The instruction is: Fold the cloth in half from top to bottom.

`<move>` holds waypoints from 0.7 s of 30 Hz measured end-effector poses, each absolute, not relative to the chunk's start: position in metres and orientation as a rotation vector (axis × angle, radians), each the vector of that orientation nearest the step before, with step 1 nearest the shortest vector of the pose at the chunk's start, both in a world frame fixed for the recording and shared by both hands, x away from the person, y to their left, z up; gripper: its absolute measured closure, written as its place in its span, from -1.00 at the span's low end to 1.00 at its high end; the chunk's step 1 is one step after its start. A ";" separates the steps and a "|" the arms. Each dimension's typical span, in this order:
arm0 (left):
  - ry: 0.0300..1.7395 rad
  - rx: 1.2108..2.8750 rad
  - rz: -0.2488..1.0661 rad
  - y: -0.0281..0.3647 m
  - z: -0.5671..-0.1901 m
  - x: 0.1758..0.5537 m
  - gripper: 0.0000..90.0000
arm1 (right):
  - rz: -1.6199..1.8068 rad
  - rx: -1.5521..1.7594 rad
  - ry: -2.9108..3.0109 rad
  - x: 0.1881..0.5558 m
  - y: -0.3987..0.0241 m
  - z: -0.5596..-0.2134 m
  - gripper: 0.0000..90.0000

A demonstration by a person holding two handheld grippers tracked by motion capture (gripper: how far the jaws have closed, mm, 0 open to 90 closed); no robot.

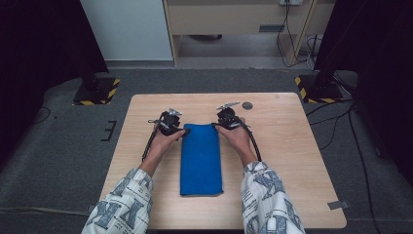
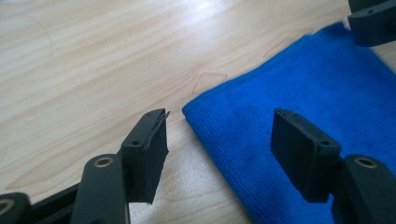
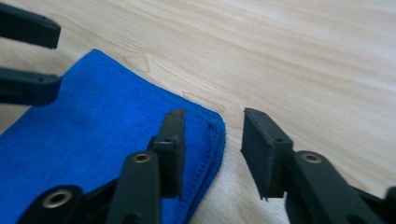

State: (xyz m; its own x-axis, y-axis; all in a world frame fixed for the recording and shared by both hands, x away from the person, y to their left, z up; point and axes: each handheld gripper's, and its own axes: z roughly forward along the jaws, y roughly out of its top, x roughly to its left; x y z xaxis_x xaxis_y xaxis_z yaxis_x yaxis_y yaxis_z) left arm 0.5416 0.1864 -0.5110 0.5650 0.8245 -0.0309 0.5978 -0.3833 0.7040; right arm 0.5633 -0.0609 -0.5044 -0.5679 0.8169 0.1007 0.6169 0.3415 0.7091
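1. A folded blue microfibre cloth (image 1: 201,159) lies in the middle of the wooden surface (image 1: 292,146), its long axis running from the person's near edge away toward the far side.
2. Left tongs (image 2: 219,144) are spread, straddling the cloth's far left corner without pinching it.
3. Right tongs (image 3: 212,149) are spread narrower, straddling the cloth's far right corner, pads not yet pressing.
4. Both hands sit equally close to the cloth's far end.
5. Beyond the cloth: grey carpet, a wooden desk frame, striped stand bases.
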 end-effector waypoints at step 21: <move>1.162 2.091 0.452 0.185 -0.530 0.551 -0.02 | 0.989 1.311 2.324 0.568 -0.040 -0.528 0.42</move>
